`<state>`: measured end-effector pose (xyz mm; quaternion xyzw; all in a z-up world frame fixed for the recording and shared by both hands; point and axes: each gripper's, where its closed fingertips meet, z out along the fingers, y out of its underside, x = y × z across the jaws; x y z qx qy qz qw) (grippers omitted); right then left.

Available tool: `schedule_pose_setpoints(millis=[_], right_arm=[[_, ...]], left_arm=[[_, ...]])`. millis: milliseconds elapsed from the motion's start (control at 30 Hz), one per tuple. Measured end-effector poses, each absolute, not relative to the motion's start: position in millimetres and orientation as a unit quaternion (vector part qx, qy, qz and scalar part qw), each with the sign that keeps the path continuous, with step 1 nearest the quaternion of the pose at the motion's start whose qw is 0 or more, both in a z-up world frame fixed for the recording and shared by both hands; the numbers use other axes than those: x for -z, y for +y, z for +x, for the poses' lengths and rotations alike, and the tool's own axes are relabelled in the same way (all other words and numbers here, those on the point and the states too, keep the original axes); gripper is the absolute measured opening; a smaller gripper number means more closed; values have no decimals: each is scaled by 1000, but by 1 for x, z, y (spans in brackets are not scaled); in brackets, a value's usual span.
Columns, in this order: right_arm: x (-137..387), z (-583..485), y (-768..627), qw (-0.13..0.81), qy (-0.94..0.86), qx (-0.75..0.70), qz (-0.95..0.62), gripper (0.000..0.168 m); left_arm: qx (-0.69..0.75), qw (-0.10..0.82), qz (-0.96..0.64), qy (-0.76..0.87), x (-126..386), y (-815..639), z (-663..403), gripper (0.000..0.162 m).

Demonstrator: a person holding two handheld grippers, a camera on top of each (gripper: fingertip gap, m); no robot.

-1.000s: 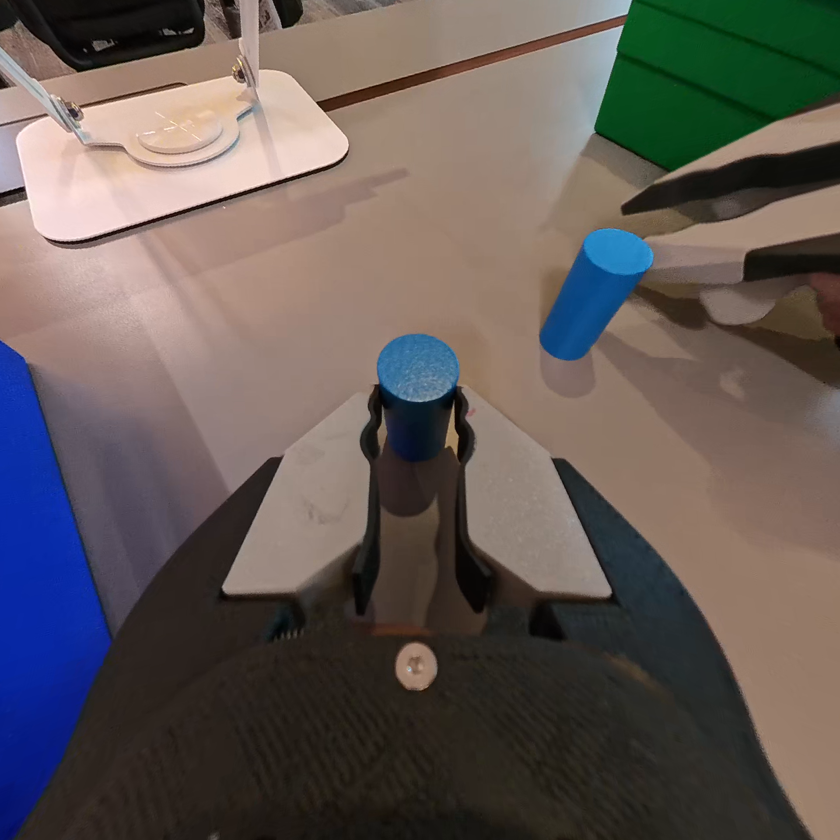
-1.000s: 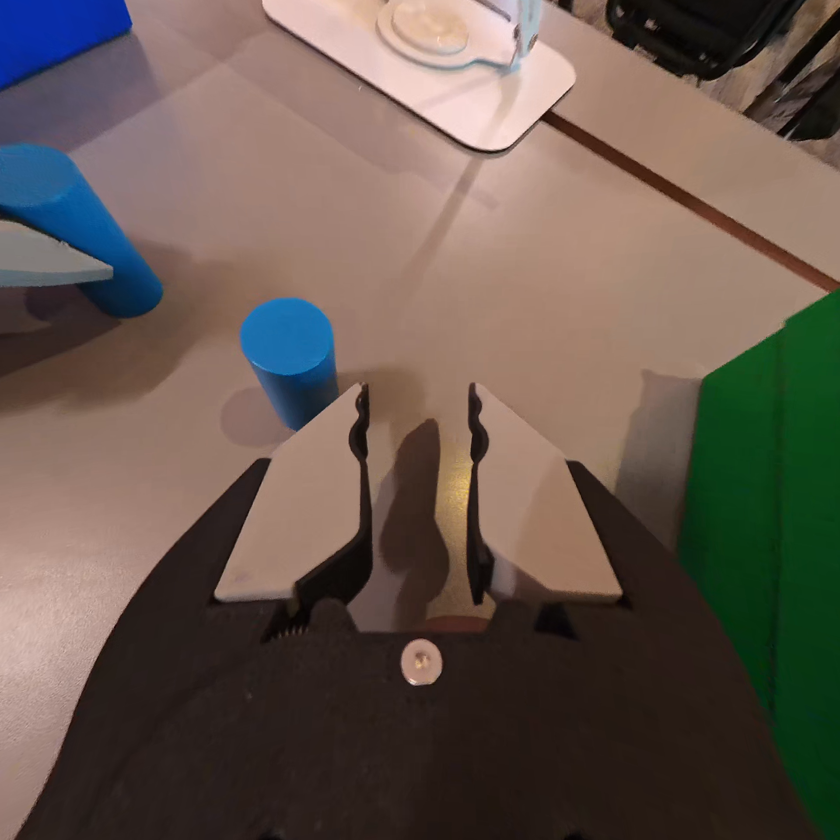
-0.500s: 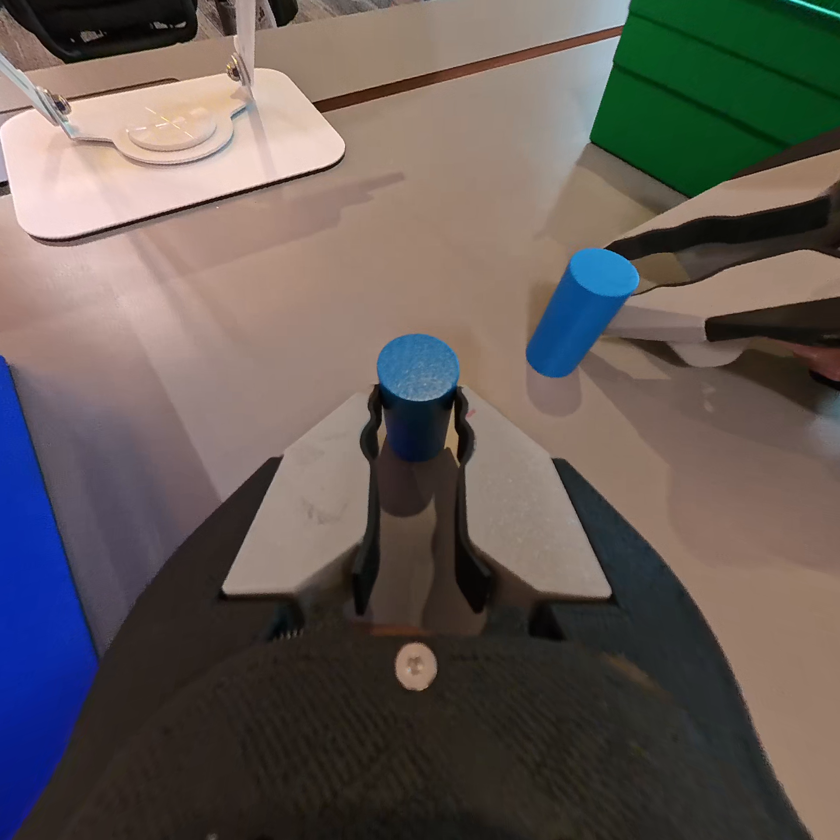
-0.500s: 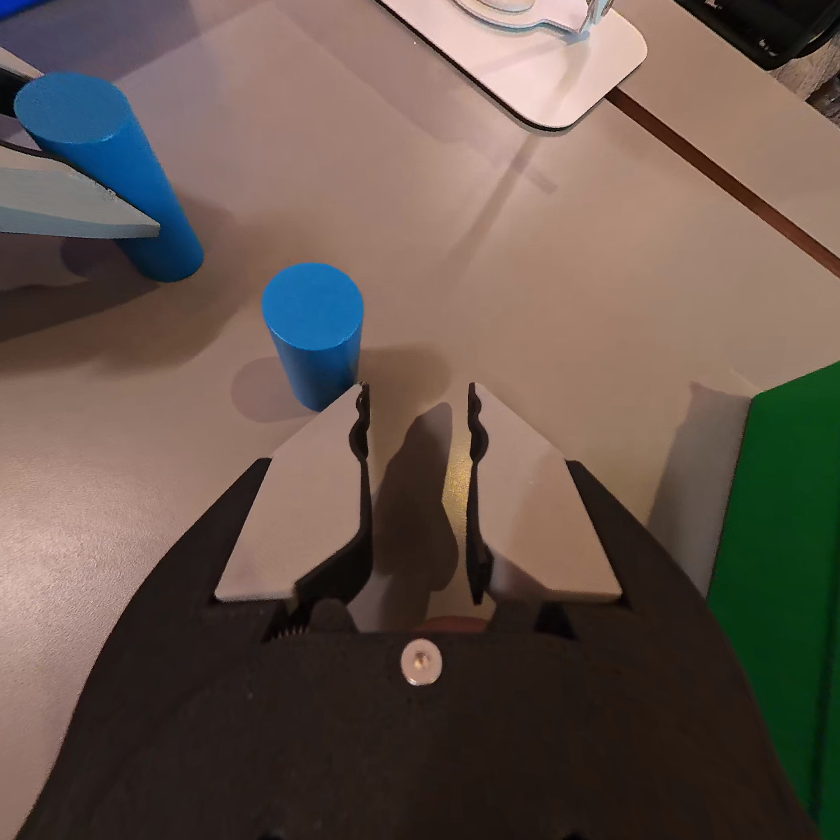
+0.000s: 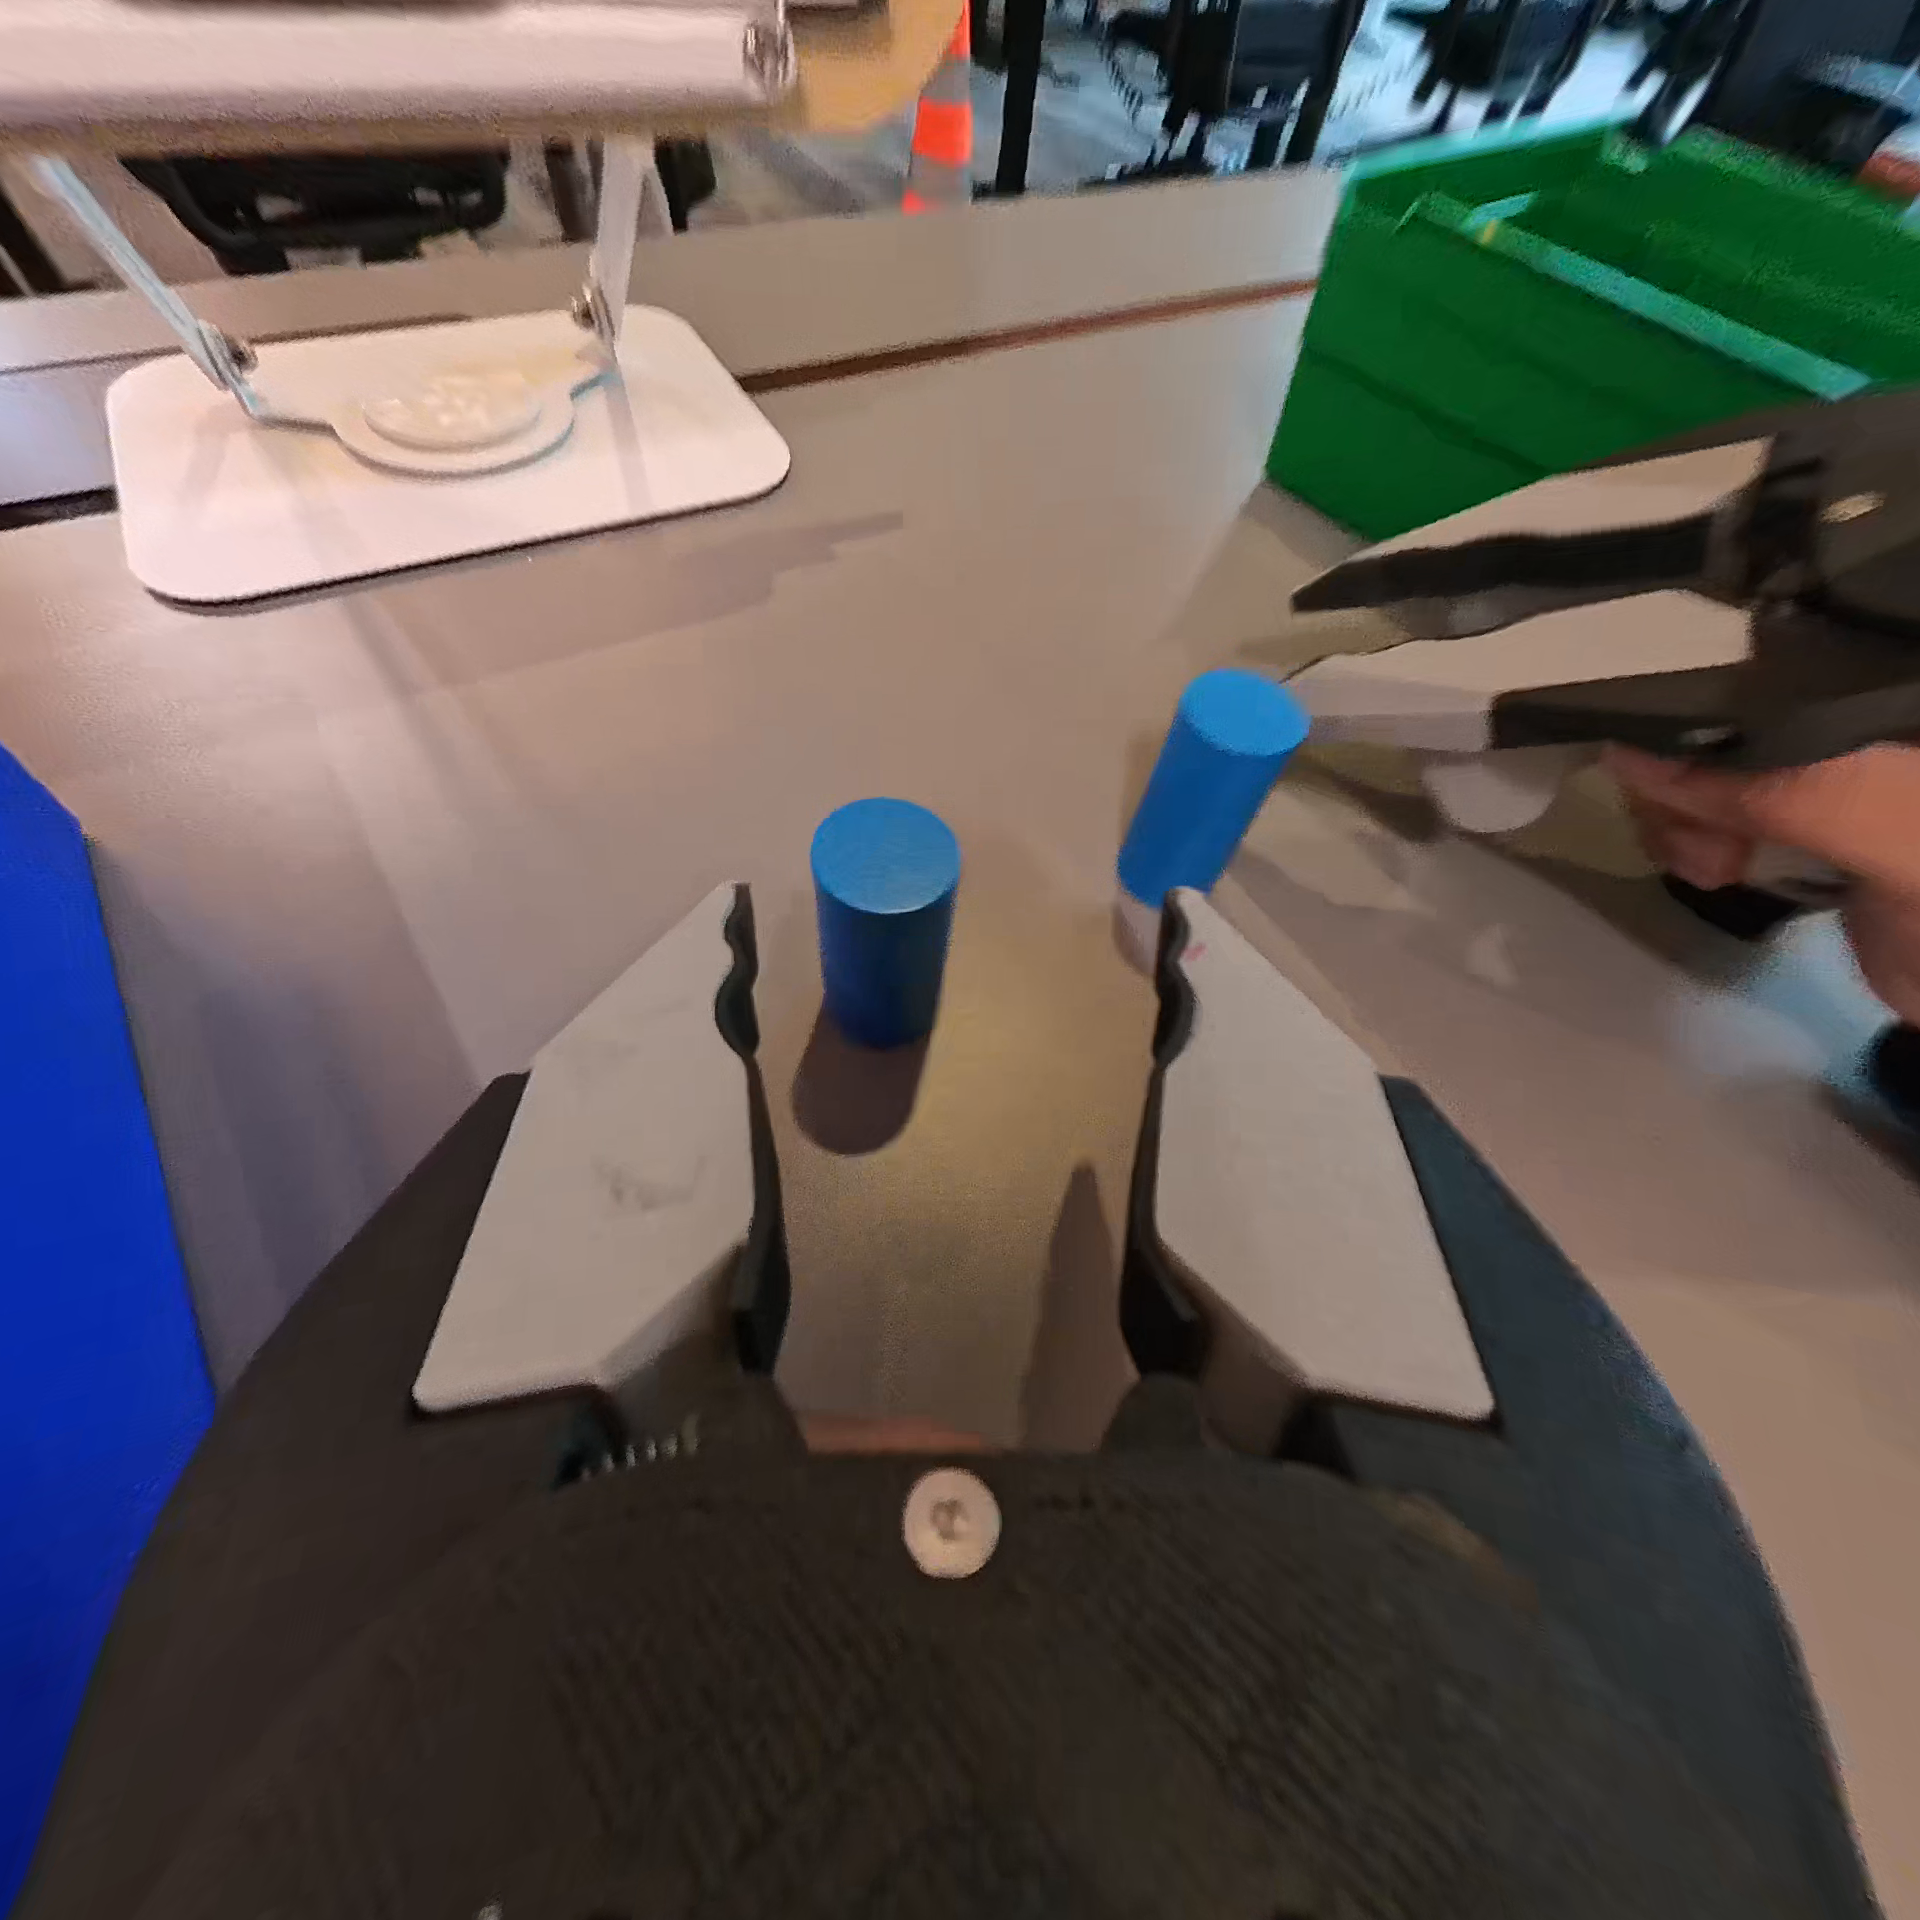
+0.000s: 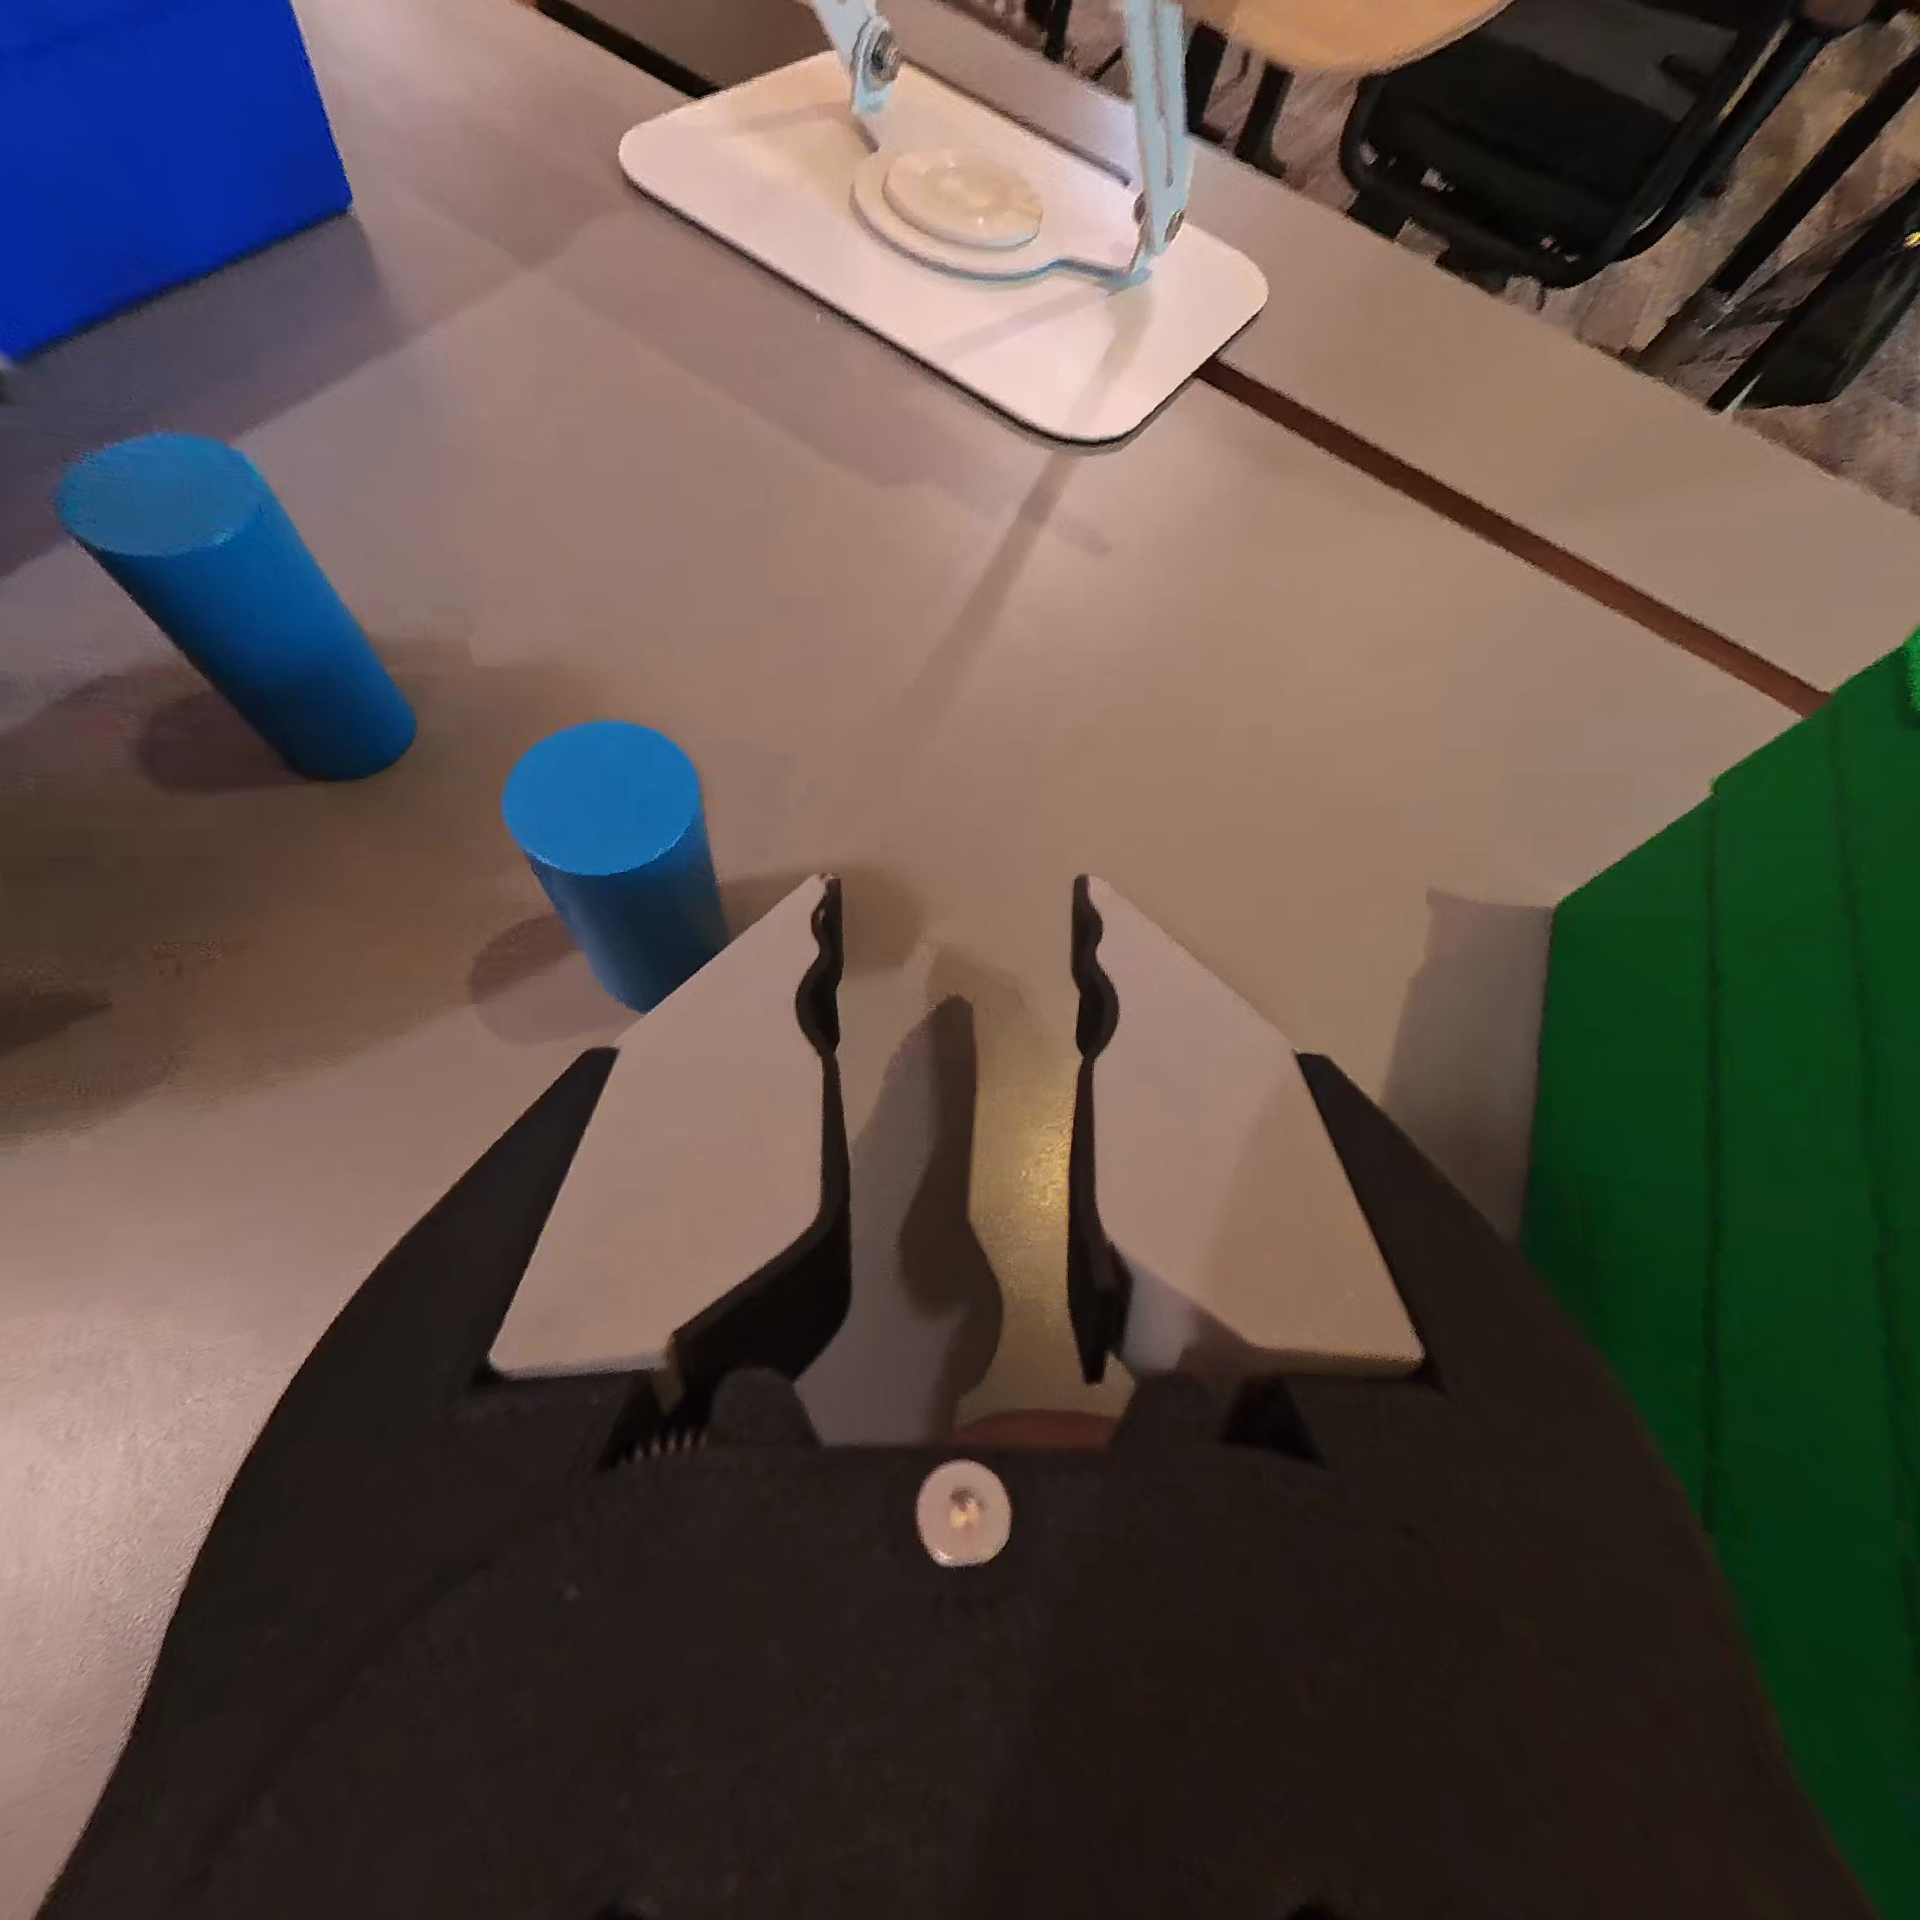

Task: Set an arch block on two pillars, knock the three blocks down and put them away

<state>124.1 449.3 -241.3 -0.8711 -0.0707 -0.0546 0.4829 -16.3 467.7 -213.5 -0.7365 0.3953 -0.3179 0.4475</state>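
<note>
Two blue cylinder pillars stand upright on the grey table. My left gripper [image 5: 956,914] is open and empty; one pillar [image 5: 883,935] stands free just ahead, between its spread fingertips, nearer the left finger. The second pillar [image 5: 1205,800] stands a little to the right, next to the tip of my right gripper [image 5: 1309,649]. In the right wrist view my right gripper [image 6: 954,899] is open and empty, with the near pillar [image 6: 613,852] just left of its left finger and the other pillar [image 6: 229,613] farther left. No arch block is in view.
A green bin [image 5: 1558,343] [image 6: 1714,1143] stands at the right. A blue box [image 5: 62,1143] [image 6: 156,156] stands at the left. A white stand base [image 5: 436,447] [image 6: 935,249] sits at the back of the table. A hand [image 5: 1787,831] holds the right gripper. About 4 cm separates my right fingertips from the near pillar [image 6: 613,852]. The left camera catches it too, in the left wrist view [image 5: 1273,725].
My left gripper has opened, let go of its pillar and drawn back; the pillar now stands on the table. My right gripper stays open beside the other pillar.
</note>
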Motion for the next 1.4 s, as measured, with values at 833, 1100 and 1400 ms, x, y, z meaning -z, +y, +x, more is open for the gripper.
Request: schedule_pose_setpoints(millis=[833,1100,1400], right_arm=[[215,108,450,534,-100,37,-839,41],[221,98,453,526,-129,35,-840,41],[210,114,451,545,-91,17,-833,42]], left_arm=[[124,318,-705,621,217,611,-151,59],[75,267,-654,704,243,619,-137,40],[57,236,-670,702,275,629,-147,29]])
